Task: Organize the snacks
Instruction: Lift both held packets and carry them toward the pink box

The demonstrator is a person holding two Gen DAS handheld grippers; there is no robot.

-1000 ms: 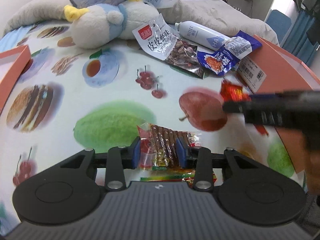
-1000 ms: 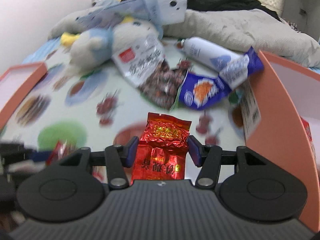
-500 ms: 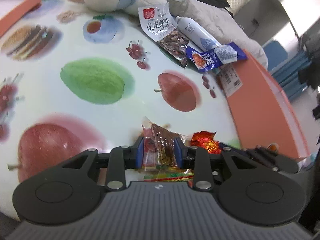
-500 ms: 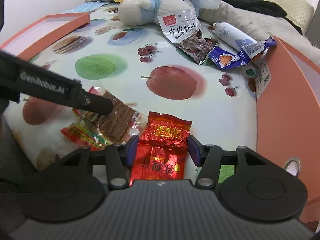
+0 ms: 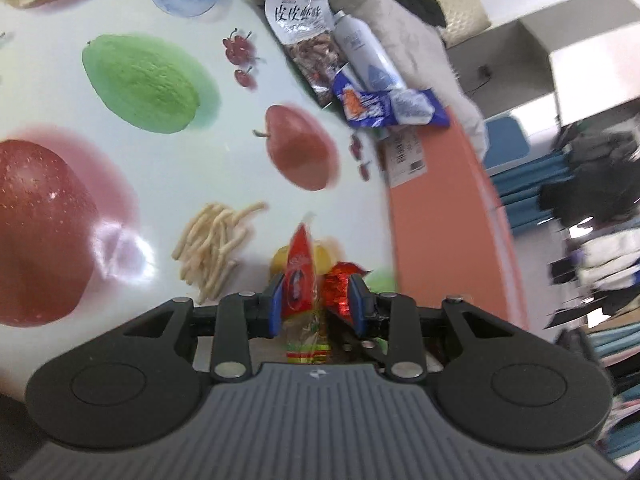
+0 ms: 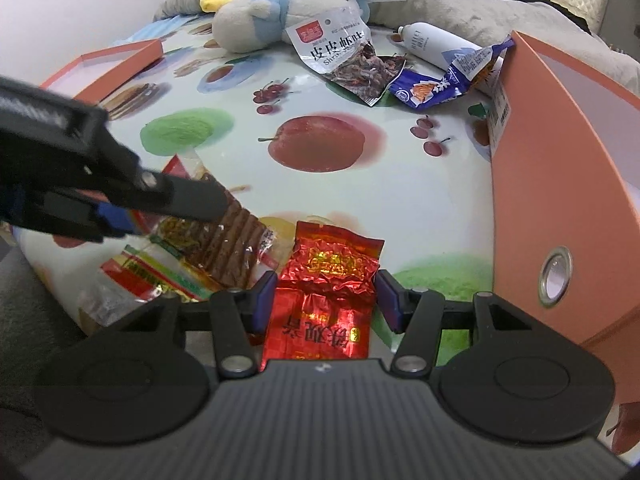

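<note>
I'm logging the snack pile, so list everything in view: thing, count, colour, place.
red foil packet: 1, red and gold, between the right tongs' pads
clear packet of brown strips: 1, clear with red and green ends, in the left tongs
shrimp snack bag: 1, white and clear, far side of the cloth
blue wrapper: 1, blue and white, beside the orange box
white bottle: 1, lying behind the blue wrapper
plush toy: 1, white, blue and yellow, far edge
orange box: 1, right side
orange lid: 1, far left
fruit-print cloth: 1, under everything
left tongs: black, blue pads
right tongs: black, blue pads
</note>
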